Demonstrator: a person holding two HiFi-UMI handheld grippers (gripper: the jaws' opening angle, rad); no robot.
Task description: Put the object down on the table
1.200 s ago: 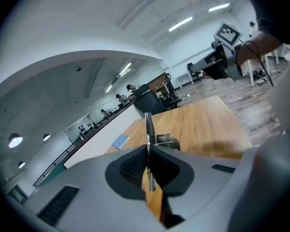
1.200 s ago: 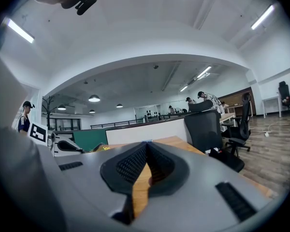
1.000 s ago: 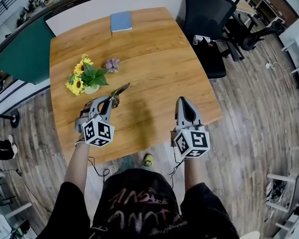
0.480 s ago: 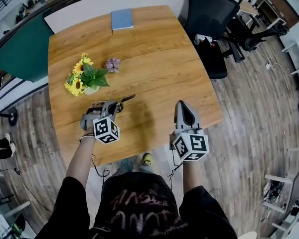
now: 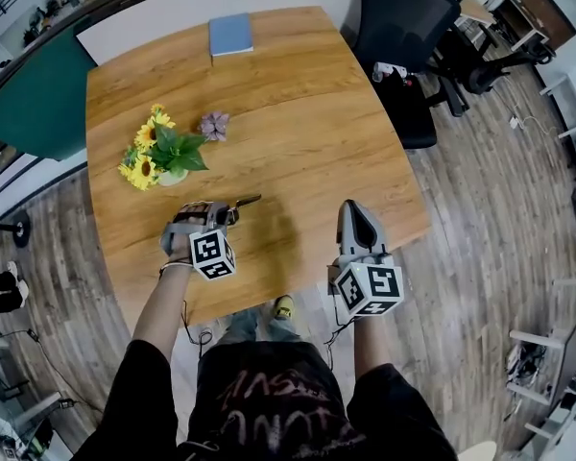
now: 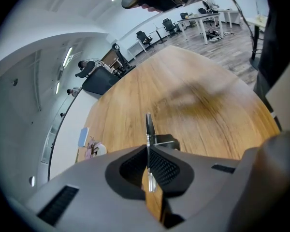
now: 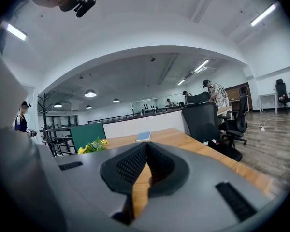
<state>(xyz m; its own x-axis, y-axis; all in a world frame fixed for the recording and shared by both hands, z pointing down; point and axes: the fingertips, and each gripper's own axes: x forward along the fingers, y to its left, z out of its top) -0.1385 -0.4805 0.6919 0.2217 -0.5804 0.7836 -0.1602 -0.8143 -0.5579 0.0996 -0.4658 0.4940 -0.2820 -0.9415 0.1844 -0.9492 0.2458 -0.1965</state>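
Your right gripper (image 5: 354, 211) waits over the near edge of the wooden table (image 5: 307, 133), jaws together on nothing, likely parked out of the way. Your left gripper (image 5: 225, 208) slopes downward, jaws pinched on a thin blade-like object (image 5: 249, 200) that pokes forward, low over bare wood, probably ready to be set down. Beyond it stand the sunflowers (image 5: 156, 154), with a blue book (image 5: 230, 35) at the far edge.

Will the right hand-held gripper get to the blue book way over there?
Probably, but only with a long stretch. The right hand-held gripper is shut and empty at the near edge; the blue book lies at the far edge, with bare table between them.
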